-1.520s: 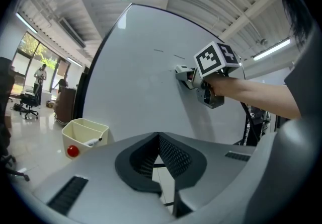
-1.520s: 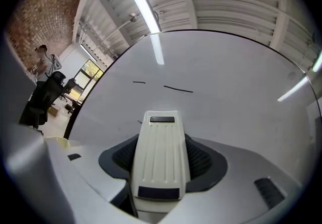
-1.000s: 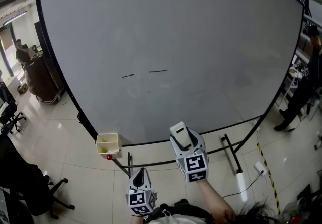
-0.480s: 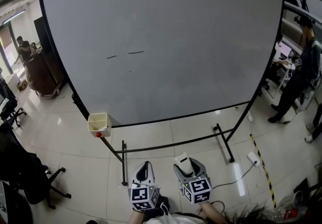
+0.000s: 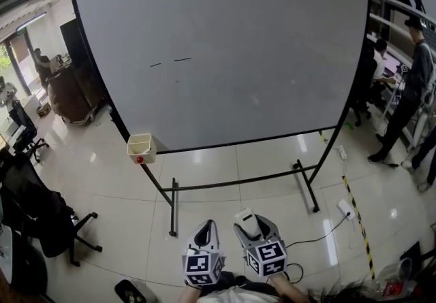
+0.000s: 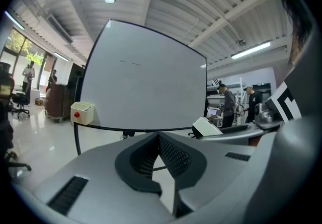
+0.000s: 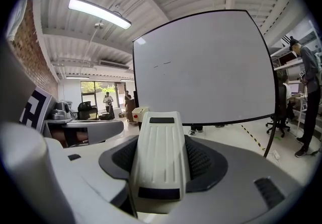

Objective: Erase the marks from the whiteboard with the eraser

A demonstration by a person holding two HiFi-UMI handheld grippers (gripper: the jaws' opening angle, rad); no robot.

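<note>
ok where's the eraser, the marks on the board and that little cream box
eraser (image 7: 160,160), right gripper view, middle of its ribbed white back
marks (image 5: 182,59), head view, on the longer right-hand dash
cream box (image 5: 143,152), head view, its front wall

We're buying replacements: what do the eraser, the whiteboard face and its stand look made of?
The eraser: white moulded plastic, matte, going by its ribbed shell, with dark strips at both ends. The whiteboard face: a smooth, slightly glossy coated panel, judging by faint light reflections; its core cannot be told. The stand: thin black tube, probably painted metal.
</note>
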